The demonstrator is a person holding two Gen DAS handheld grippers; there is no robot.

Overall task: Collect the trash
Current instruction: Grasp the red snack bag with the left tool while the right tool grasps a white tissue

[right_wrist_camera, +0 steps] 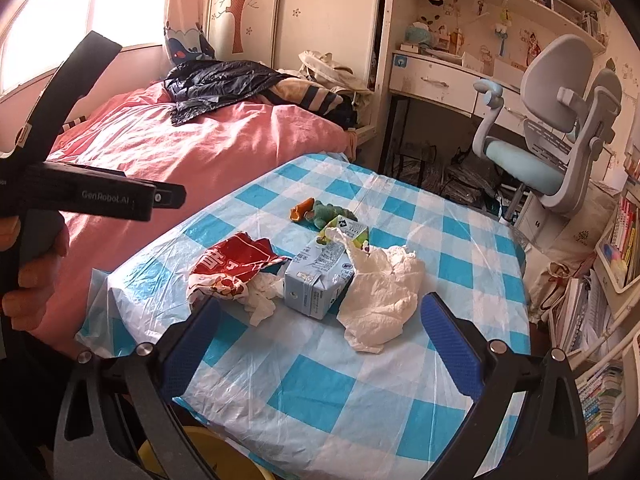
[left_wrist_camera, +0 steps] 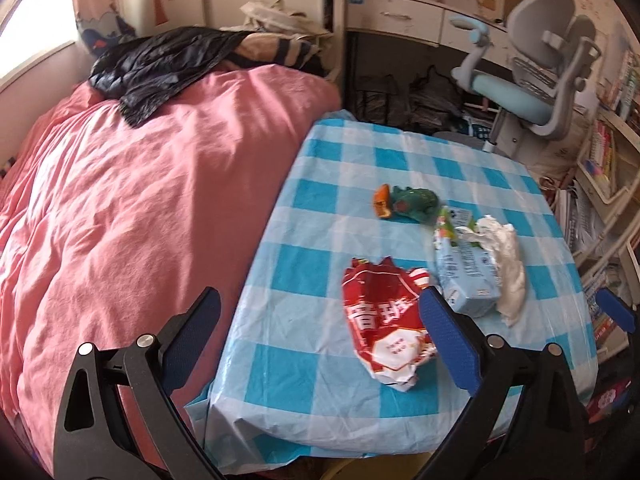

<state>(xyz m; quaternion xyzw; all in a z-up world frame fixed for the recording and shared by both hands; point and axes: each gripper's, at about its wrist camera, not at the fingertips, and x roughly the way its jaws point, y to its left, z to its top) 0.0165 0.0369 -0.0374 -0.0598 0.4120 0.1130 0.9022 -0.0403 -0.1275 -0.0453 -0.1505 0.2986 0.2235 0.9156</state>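
Left gripper [left_wrist_camera: 320, 332]: jaws spread wide, holding nothing, over the near table edge. Red wrapper [left_wrist_camera: 384, 320] lies between its fingers, touching neither. Right gripper [right_wrist_camera: 320, 340]: jaws also spread, empty, above the checked tablecloth [right_wrist_camera: 360, 400]. Just ahead: crumpled tissue [right_wrist_camera: 384, 292] touching the blue carton [right_wrist_camera: 316, 276]. Green toy [right_wrist_camera: 324, 214] farther back. Pink bed [left_wrist_camera: 120, 220] beside the table.

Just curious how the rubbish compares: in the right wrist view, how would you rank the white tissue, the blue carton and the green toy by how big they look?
1. White tissue
2. Blue carton, nearly alike; ranking unsure
3. Green toy, smallest, though farther away
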